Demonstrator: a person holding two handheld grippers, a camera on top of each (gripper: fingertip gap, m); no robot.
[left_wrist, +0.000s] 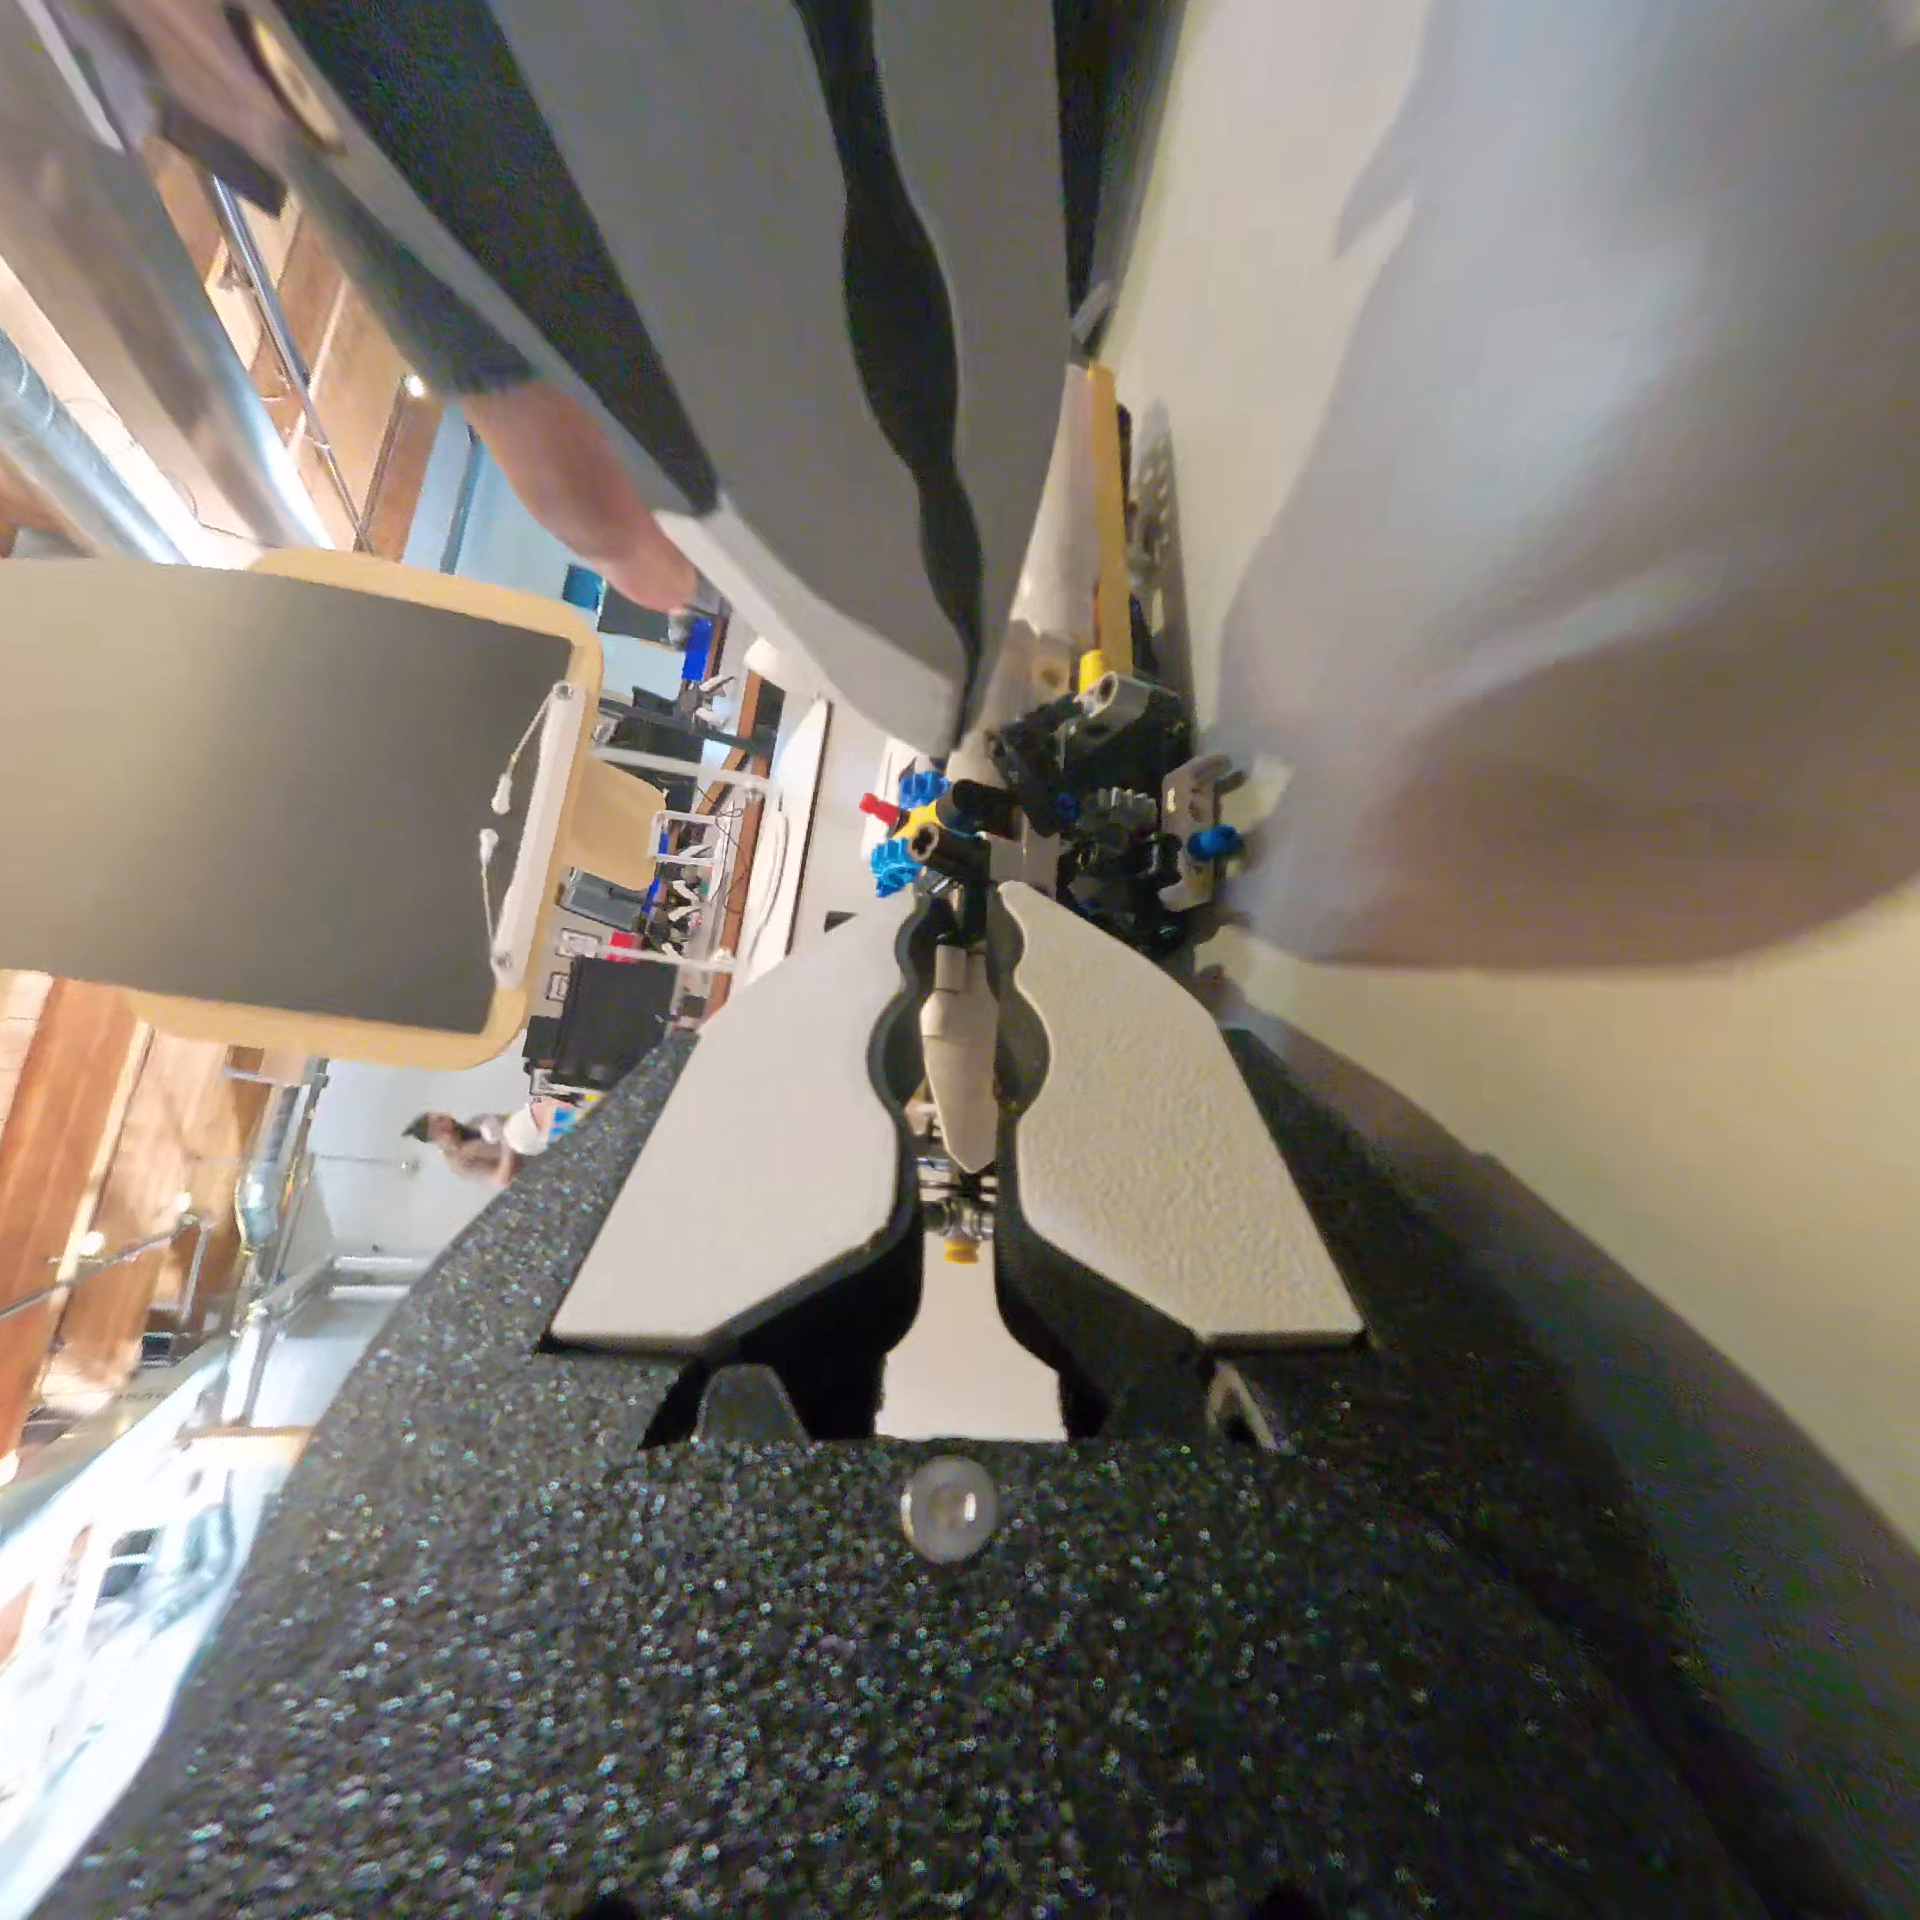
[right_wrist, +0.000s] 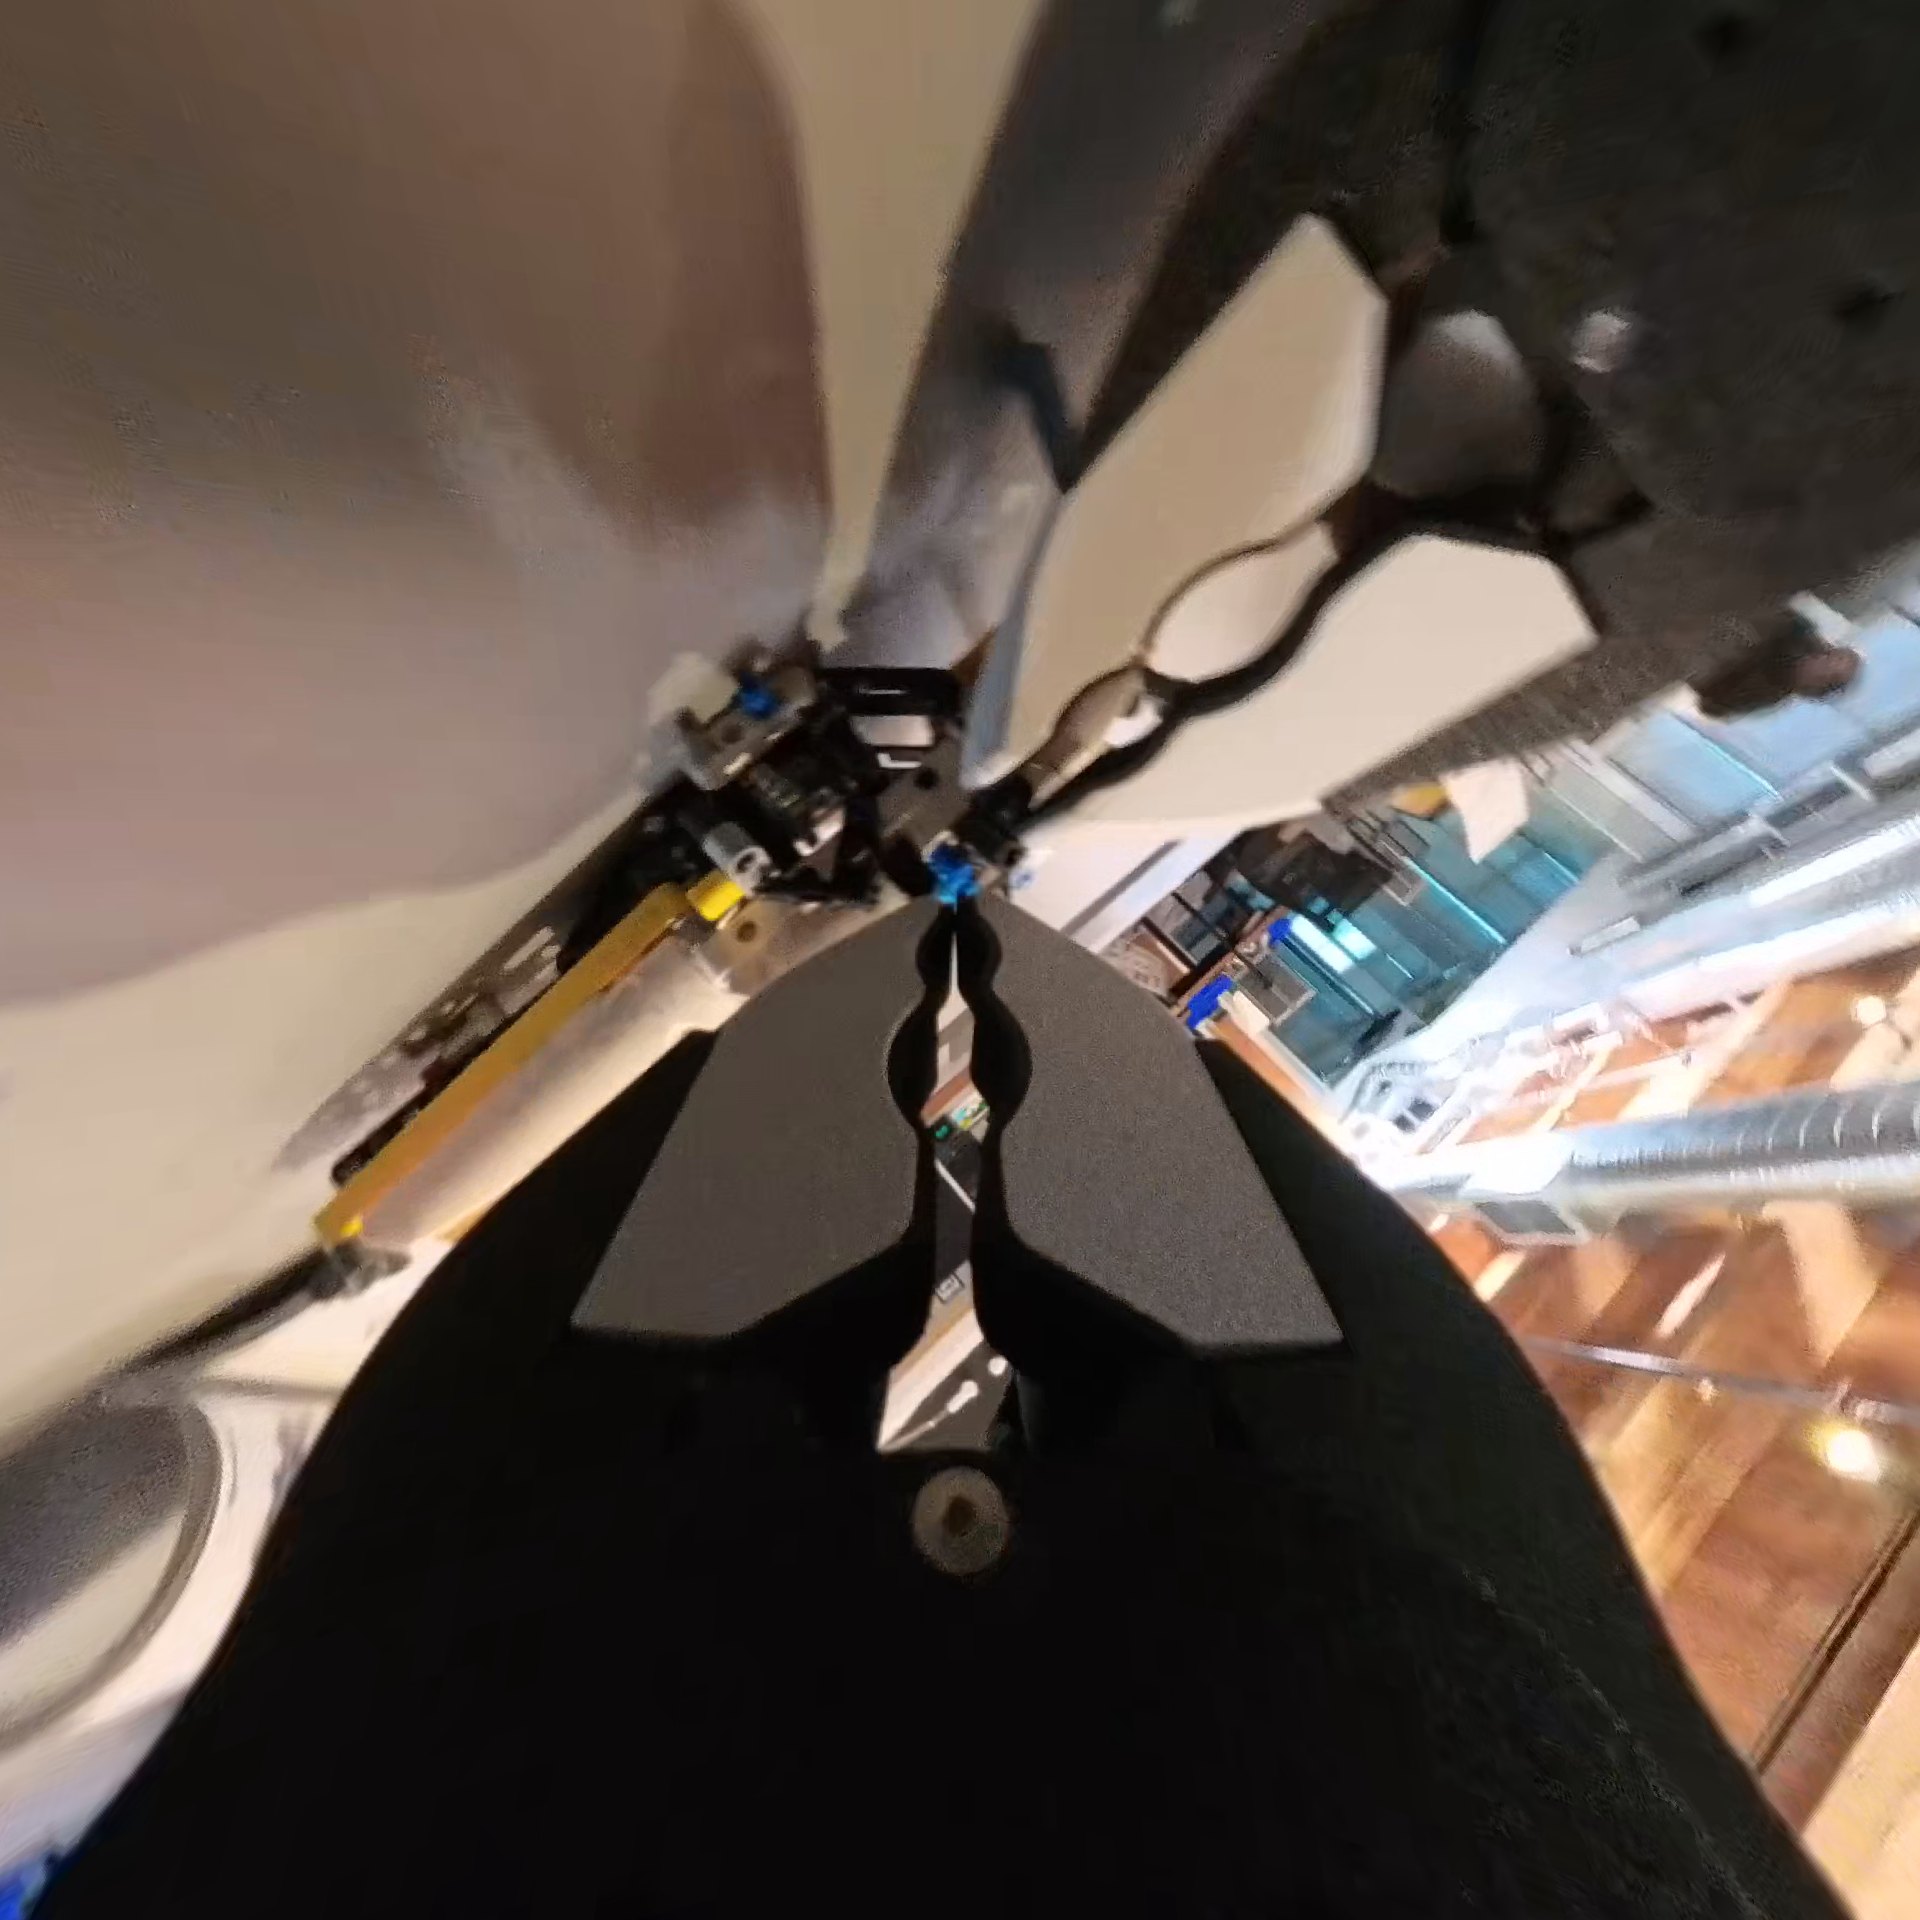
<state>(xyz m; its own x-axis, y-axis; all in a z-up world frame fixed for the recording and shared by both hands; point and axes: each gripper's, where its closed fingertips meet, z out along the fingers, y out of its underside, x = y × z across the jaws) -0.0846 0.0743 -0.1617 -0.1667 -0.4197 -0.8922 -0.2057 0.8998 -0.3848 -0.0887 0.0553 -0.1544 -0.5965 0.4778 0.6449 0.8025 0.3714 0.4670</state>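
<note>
Both cameras are rolled well off level; the pale tabletop runs up one side of each frame.

Left gripper: the fingers are closed on a light grey tapered piece of a toy brick model. The piece lies lengthwise in the scalloped slot between the two pads, with both inner edges against it. Its narrow end points back toward the camera. Its far end joins a black rod that leads into the model just past the fingertips.

The model is a cluster of black frame parts with a dark gear, grey connectors and a yellow beam, and it lies against the tabletop. On its near side two blue gears sit beside a yellow connector and a red pin.

Right gripper: the jaws are drawn together with only a thin sliver between the dark pads. Their tips meet at a small blue gear on the model's edge. Motion blur there hides whether the tips pinch the gear or merely touch it.

In the left view the right gripper comes in from above, its fingertips at the model's upper end. In the right view the left gripper reaches the model from the upper right.

Background: a workshop interior and a dark panel with a pale wooden rim.
</note>
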